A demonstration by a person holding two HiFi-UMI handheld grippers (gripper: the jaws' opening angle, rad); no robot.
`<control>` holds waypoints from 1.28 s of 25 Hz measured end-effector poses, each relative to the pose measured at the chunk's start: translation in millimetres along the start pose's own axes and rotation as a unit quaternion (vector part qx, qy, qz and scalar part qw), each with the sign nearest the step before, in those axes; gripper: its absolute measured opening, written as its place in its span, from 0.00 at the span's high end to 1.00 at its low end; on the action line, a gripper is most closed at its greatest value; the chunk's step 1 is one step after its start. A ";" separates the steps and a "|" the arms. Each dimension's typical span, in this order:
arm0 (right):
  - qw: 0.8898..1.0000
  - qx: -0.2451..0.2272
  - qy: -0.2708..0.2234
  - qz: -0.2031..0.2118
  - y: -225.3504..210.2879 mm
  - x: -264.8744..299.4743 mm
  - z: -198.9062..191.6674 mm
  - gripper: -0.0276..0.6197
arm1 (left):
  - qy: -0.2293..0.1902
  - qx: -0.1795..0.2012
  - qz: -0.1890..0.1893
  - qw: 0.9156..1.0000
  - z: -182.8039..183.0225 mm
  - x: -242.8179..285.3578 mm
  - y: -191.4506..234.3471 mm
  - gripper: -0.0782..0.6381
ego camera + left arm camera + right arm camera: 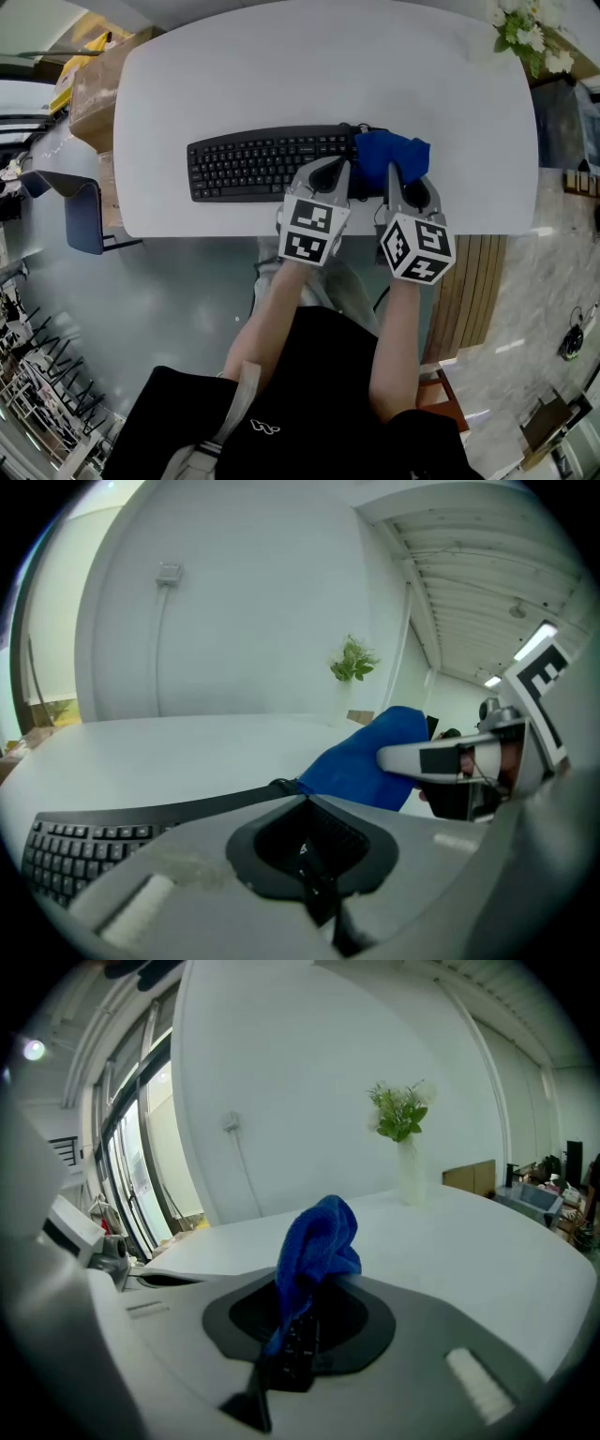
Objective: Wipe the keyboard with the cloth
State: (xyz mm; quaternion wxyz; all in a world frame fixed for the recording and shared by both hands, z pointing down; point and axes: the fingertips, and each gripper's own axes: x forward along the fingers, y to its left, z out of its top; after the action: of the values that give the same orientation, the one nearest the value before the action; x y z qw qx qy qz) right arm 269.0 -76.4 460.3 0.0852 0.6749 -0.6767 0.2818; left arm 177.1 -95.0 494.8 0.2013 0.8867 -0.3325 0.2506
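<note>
Right tool (401, 180) pinches the blue cloth (389, 157), which is bunched over the right end of the keyboard (267, 164) on the white desk (281, 75). Left tool (325, 176) is pressed together on nothing, at the keyboard's near edge.

Judged progress: the cloth is at the right end only. The keys to its left look yet to be covered, and nothing shows what is already clean.

Only the right gripper view confirms the pinch. Only the head view places the cloth on the keyboard.

Camera layout: one overhead, two low.
Head view looks steeply down on the bench (281, 75); both gripper views skim it closely, sharing the blue cloth (392, 155).
</note>
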 end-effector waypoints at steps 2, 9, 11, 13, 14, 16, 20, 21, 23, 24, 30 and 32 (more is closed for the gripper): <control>1.000 -0.012 -0.013 0.019 13.4 -1.0 13.5 0.84 | -0.018 -0.010 0.019 1.000 4.3 -12.2 11.6 0.90; 0.989 -0.066 -0.031 0.128 111.8 8.2 35.5 0.84 | -0.081 -0.045 0.106 0.990 14.3 -82.1 68.6 0.90; 0.981 -0.088 -0.022 0.173 140.3 7.6 48.7 0.84 | -0.096 -0.068 0.149 0.982 25.4 -107.2 82.7 0.90; 0.973 -0.104 -0.015 0.205 182.2 2.2 64.7 0.84 | -0.104 -0.088 0.179 0.974 38.3 -144.4 102.8 0.90; 0.970 -0.111 -0.012 0.217 209.5 1.0 67.3 0.84 | -0.106 -0.096 0.190 0.971 39.3 -166.3 118.0 0.90; 0.962 -0.123 -0.002 0.245 263.9 7.1 51.8 0.84 | -0.106 -0.112 0.215 0.964 21.5 -203.3 152.6 0.90; 0.944 -0.143 0.042 0.296 326.4 25.6 -10.9 0.84 | -0.092 -0.150 0.256 0.951 -38.2 -236.5 191.8 0.90; 0.941 -0.146 0.048 0.301 336.3 29.7 -21.2 0.84 | -0.092 -0.155 0.260 0.949 -46.5 -240.7 198.2 0.90; 0.938 -0.147 0.056 0.309 357.2 38.8 -39.3 0.84 | -0.087 -0.157 0.267 0.947 -61.4 -247.7 215.1 0.90; 0.937 -0.146 0.061 0.312 366.8 43.5 -50.2 0.84 | -0.082 -0.159 0.269 0.946 -71.4 -249.5 223.7 0.90; 0.940 -0.135 0.096 0.297 384.1 67.4 -103.9 0.84 | -0.033 -0.167 0.235 0.957 -123.9 -230.3 243.9 0.90; 0.943 -0.133 0.099 0.289 380.7 73.8 -106.2 0.84 | -0.017 -0.165 0.222 0.961 -128.3 -217.6 245.2 0.90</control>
State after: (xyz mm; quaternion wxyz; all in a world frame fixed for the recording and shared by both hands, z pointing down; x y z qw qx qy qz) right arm -130.6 -114.1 483.3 0.1557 0.4014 -0.8620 0.2675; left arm -174.2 -92.7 517.4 0.2783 0.7494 -0.5606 0.2160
